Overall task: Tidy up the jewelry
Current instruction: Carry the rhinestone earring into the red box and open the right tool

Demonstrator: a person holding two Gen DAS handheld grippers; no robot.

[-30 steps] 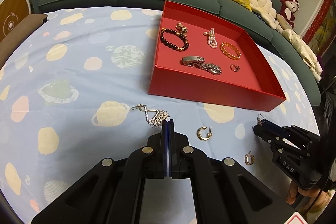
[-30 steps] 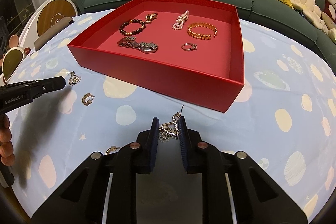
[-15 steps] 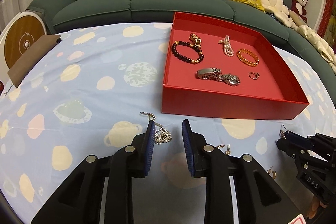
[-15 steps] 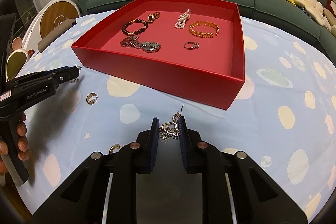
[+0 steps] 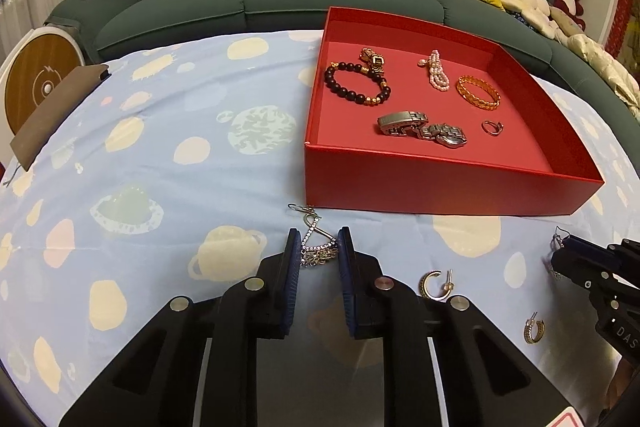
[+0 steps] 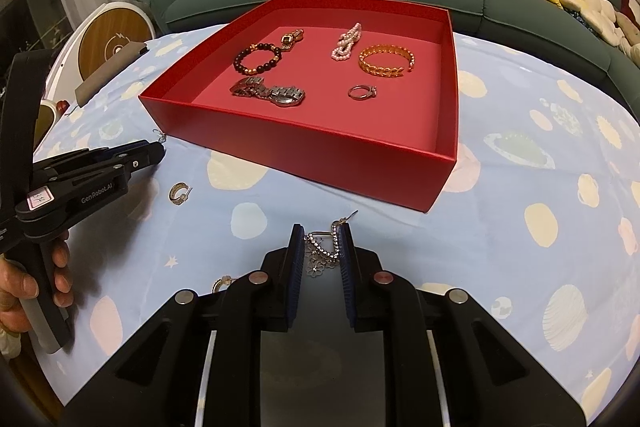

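Left wrist view is showing the left gripper with its jaws spread, straddling a sparkly drop earring that is lying on the blue planet-print cloth at lower centre, just in front of the red tray. Over in the right wrist view, the right gripper is sitting the same way: jaws apart, a second drop earring between them at bottom centre, and whether the pads are touching it cannot be told. Two gold hoop earrings are waiting on the cloth, one beside the left gripper and another at lower right. Inside the tray, a beaded bracelet, a silver watch, a gold bangle, a pearl piece and a ring are already lying spaced apart.

Now the risks, as it looks from here. These drop earrings are thin, loose chains; if the jaws are closing only on the dangling end, the piece may be slipping out on the lift. Closing too low could be pinching the cloth and dragging it, shifting the hoops. And the hook near the tray wall could be snagging on the carry.
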